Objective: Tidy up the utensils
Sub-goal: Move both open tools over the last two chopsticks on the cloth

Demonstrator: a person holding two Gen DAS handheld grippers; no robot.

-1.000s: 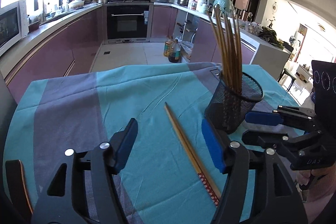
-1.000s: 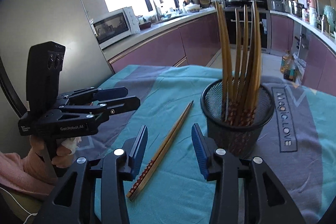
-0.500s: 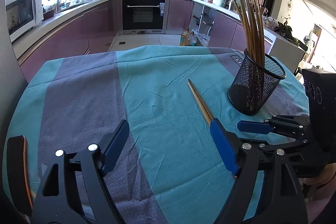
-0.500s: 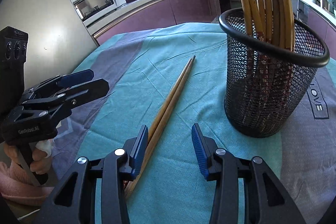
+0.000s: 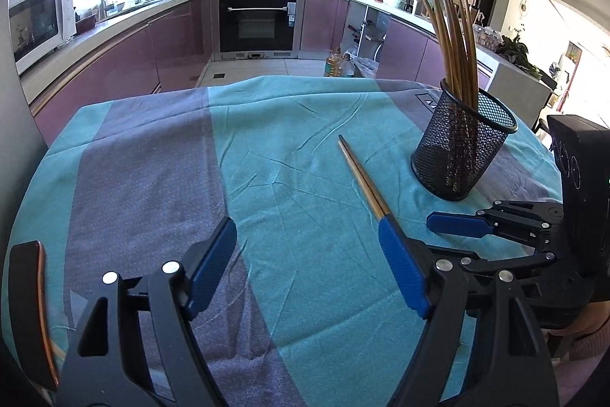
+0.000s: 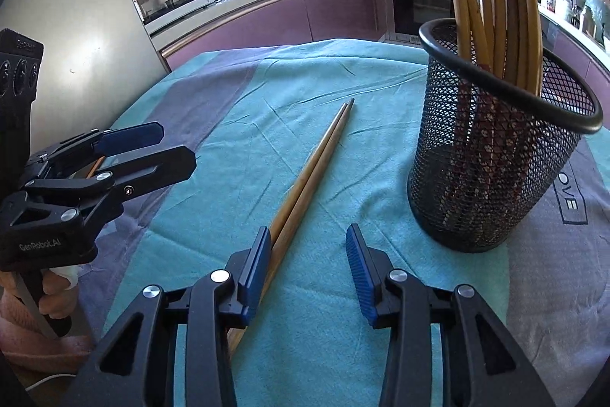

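Observation:
A pair of wooden chopsticks (image 6: 316, 163) lies side by side on the teal and purple cloth; it also shows in the left wrist view (image 5: 360, 174). A black mesh holder (image 6: 492, 159) stands upright with several chopsticks in it, also in the left wrist view (image 5: 459, 147). My right gripper (image 6: 305, 258) is open and low over the near end of the lying pair, whose handle end passes beside the left finger. My left gripper (image 5: 305, 250) is open and empty, to the left of the pair. Each gripper shows in the other's view: the left (image 6: 152, 155), the right (image 5: 453, 224).
The round table (image 5: 145, 155) carries the cloth; its edge curves close at the left. A dark curved chair back (image 5: 26, 308) stands at the near left. Kitchen counters, an oven and a microwave are far behind.
My left gripper has pulled back and left from the holder. My right gripper has moved down and forward towards the chopsticks' near end.

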